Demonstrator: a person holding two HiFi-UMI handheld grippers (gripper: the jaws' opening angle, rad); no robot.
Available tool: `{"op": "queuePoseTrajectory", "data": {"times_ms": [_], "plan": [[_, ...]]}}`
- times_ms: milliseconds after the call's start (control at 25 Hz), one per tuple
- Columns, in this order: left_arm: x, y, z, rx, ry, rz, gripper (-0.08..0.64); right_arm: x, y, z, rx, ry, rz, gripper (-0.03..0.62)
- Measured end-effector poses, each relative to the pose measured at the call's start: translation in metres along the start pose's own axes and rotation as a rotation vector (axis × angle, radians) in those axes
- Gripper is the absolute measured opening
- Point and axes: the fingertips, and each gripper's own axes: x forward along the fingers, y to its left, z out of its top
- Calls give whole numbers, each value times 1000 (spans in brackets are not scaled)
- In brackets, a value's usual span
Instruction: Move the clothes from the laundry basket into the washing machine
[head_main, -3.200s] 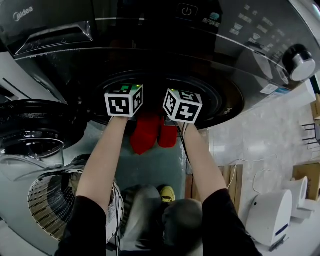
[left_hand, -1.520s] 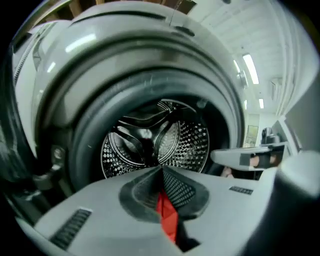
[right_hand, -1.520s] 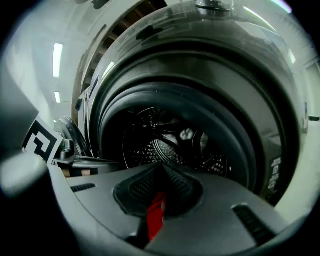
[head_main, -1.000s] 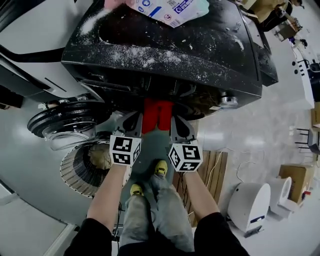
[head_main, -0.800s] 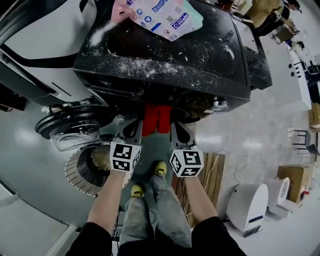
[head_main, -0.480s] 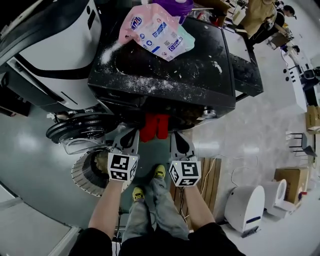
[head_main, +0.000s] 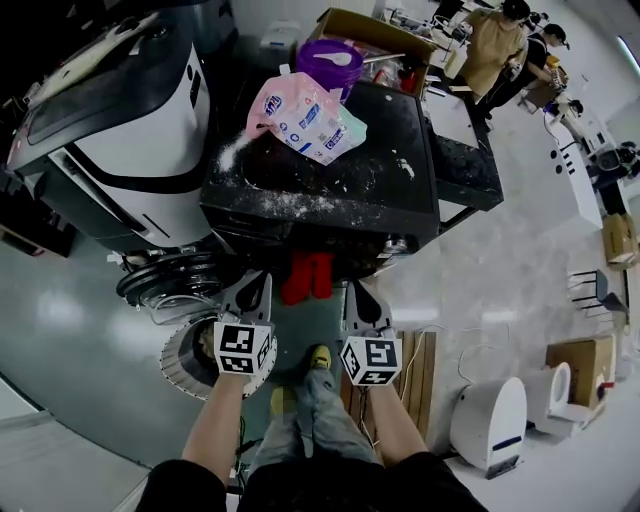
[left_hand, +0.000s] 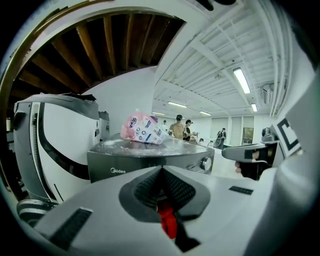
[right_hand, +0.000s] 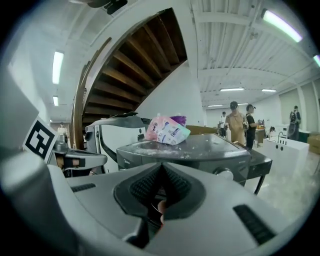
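Left tool (head_main: 256, 284): pale grey shell, ribbed black pads; jaws together, pinching a fold of red cloth.
Right tool (head_main: 354, 289): same build; jaws together on a sliver of the same cloth.
Red garment (head_main: 307, 277): soft, matte, bright red; hangs in two limp lobes between the tool tips, against the machine's front.
Washing machine (head_main: 330, 190): ahead of both tools; boxy, glossy black, top dusted with white powder.
Door (head_main: 170, 285): round, glass-bowled, open, left of the left tool.
Laundry basket (head_main: 185, 358): round, white, slatted; beneath the left tool.
Pouch (head_main: 305, 115): pink crinkled plastic, on the machine's top.
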Motion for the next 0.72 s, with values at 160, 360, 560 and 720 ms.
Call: {"op": "queuePoseTrajectory", "data": {"times_ms": [160,360,560,720], "plan": [[-22,-6,19,16,-10,0,11,-13,10,29,-4,-25,10,5],[-41,-8,38,20,-30,6,11,-26,14,49,4,-36,4,5],[-58,-8,58,10,-61,27,11,-43,14,67,21,-49,5,5],[-75,-4,74,-13,-95,50,11,-55,17,79,27,-56,5,5]]}}
